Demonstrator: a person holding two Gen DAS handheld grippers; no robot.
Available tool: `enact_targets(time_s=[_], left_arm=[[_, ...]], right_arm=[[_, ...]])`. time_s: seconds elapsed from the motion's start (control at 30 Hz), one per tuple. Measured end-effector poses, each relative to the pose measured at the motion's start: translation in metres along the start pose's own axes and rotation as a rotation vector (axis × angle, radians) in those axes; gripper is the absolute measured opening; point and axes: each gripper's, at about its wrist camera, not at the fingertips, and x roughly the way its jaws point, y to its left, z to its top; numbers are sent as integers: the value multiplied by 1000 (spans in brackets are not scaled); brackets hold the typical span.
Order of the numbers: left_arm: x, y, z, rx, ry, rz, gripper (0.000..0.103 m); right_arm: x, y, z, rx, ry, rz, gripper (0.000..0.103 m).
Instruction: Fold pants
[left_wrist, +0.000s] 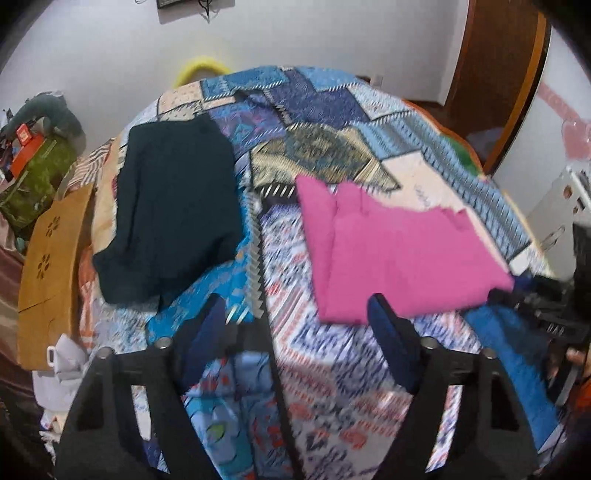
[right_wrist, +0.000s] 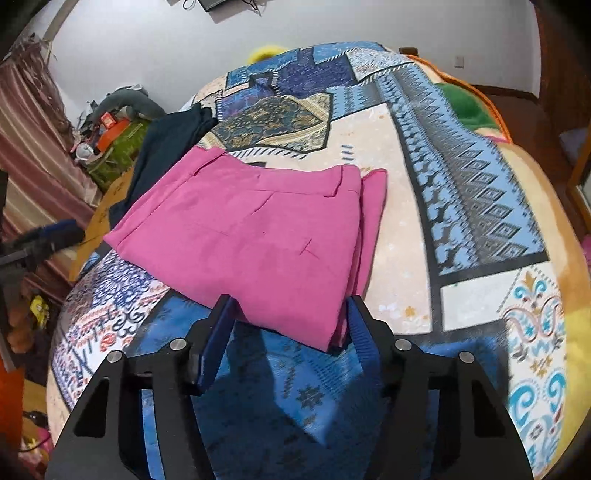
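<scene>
From the left wrist, the left gripper (left_wrist: 299, 314) hangs spread wide and empty over the patterned bedspread (left_wrist: 332, 369). The folded pink pants (left_wrist: 399, 254) lie ahead and to its right; a dark garment (left_wrist: 173, 203) lies ahead to its left.

From the right wrist, the right gripper (right_wrist: 290, 314) is spread, its fingers straddling the pants' (right_wrist: 251, 236) near corner without clamping. The bundle's long axis seems to run from that corner away leftward. Judging so, smooth the stacked layers and square their edges before any further fold.
</scene>
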Motion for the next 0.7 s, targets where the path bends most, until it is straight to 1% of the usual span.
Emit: enact_targets(time_s=[0.07,0.1,0.17,0.2,0.27,0.37,0.43,0.5,0.57,0.63,0.7], left_arm=[[3,-7,8,8,-2,-20,58],[6,-11,13,18,-1,-29,55],[12,-24,21,56,-2,-53,44],[17,-34,26,82,-1,-77,43],[28,-45,30,126,7,-95,38],[49,-59,33,183,49,-68,37],[66,-62,31,200,92,-66,37],[81,-58,26,207,135,-61,37],[89,-55,24,201,155,-59,37],[91,-48,24,177,163,-83,37],[92,-45,23,169,167,-87,37]], right_arm=[[-5,-2,4,6,-10,5,53],[-8,-3,7,12,-17,12,53],[-13,-2,13,14,-41,22,53],[-14,-1,16,8,-50,23,53],[-13,3,24,-6,-61,27,53],[-7,5,31,-9,-77,14,53],[-12,6,32,-5,-127,-14,54],[-14,6,34,5,-148,-1,55],[-12,9,39,-3,-143,15,55],[-10,14,43,-22,-150,23,55],[-2,19,47,-36,-119,51,55]])
